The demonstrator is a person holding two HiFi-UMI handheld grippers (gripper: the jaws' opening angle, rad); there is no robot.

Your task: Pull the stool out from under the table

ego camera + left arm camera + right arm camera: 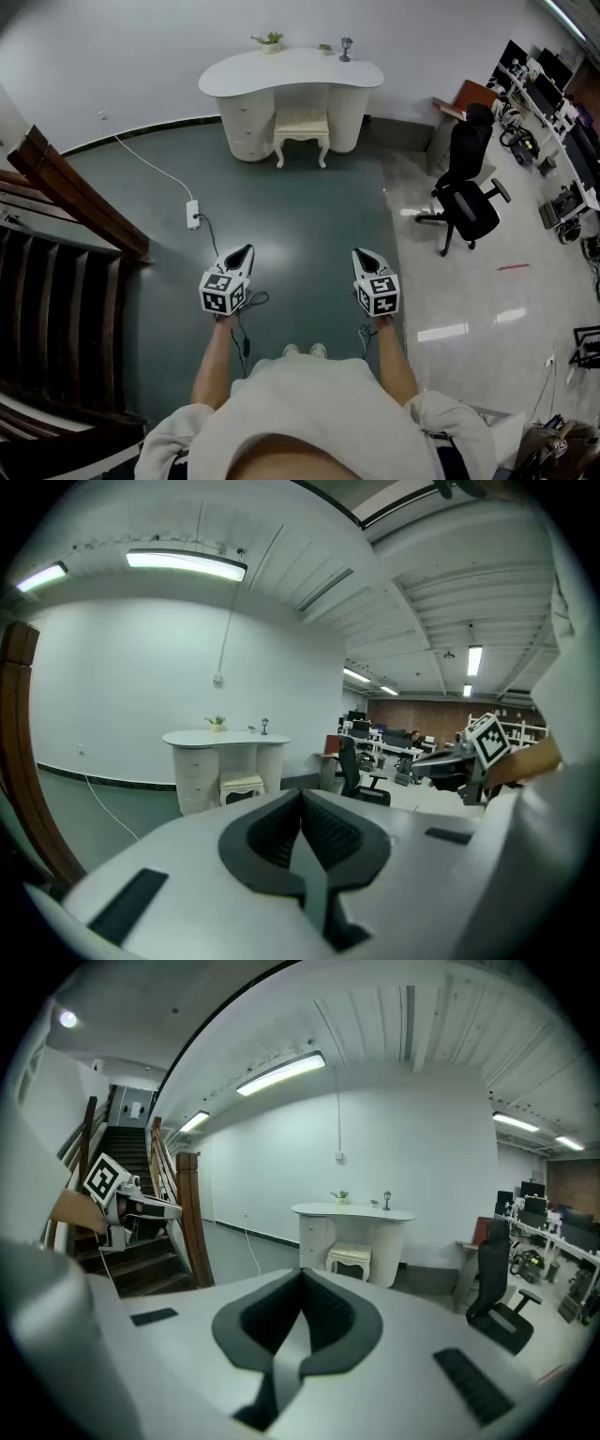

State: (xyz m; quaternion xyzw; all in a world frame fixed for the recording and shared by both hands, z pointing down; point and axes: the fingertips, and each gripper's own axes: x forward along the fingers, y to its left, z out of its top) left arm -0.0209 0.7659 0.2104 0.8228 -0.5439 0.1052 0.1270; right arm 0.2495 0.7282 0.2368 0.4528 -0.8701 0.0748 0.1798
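Observation:
A cream stool (301,128) with carved legs stands tucked in the knee space of a white curved table (292,72) against the far wall. The same stool (241,787) (350,1259) and table (226,740) (352,1213) show far off in both gripper views. My left gripper (247,250) and right gripper (359,253) hang side by side over the green floor, well short of the stool. Both are shut with nothing between the jaws. In the left gripper view the right gripper (417,765) appears at the right; in the right gripper view the left gripper (178,1210) appears at the left.
A wooden staircase with a brown rail (70,192) rises at the left. A white power strip (193,214) and its cable lie on the floor ahead. A black office chair (467,192) stands to the right, with desks and monitors (553,112) behind it.

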